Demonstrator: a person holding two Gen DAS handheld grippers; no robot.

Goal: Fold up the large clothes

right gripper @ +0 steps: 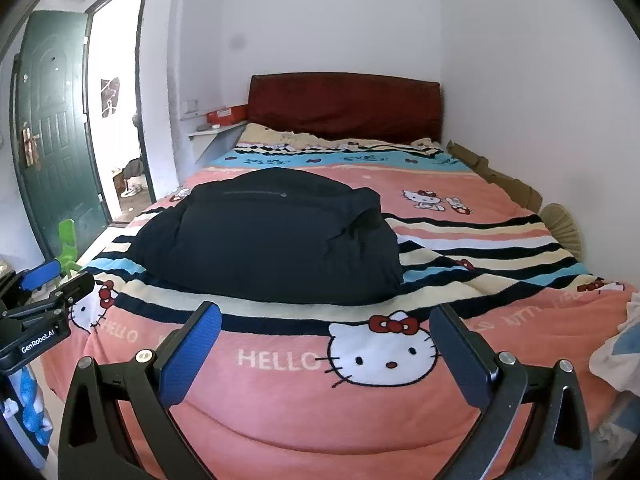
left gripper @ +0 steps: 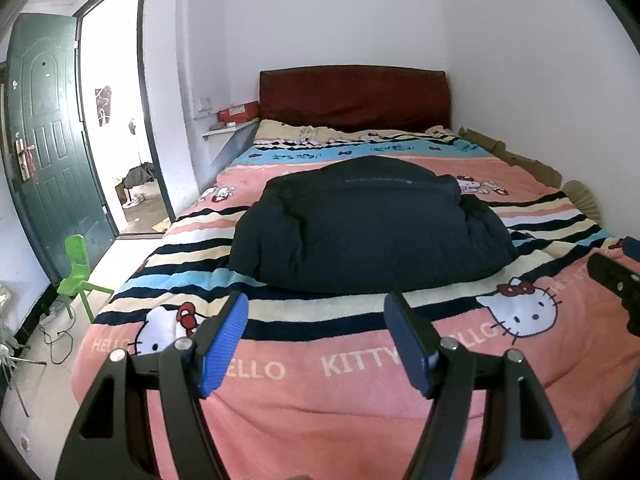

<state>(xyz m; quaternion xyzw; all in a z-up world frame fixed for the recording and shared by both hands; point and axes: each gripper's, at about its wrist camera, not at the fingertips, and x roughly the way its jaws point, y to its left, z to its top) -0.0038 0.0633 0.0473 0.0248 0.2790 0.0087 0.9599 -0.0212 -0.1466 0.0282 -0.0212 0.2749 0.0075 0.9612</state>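
Dark jacket (left gripper: 372,224) folded in a bundle mid-bed.

It lies on a pink cartoon-cat blanket (left gripper: 320,408) with striped bands (dark red headboard (left gripper: 354,98) behind, white walls around). Both the left tongs (left gripper: 316,340) and right tongs (right gripper: 328,354) hover over the bed's foot, spread apart and holding nothing. A green door (left gripper: 52,136) stands open at left, near a green chair (left gripper: 78,272).

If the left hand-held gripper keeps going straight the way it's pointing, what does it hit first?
Probably the dark jacket. The left hand-held gripper is open and empty above the Hello Kitty blanket, aimed at the jacket's near edge. Depth is unclear, so if it tilts down it could brush the blanket first.
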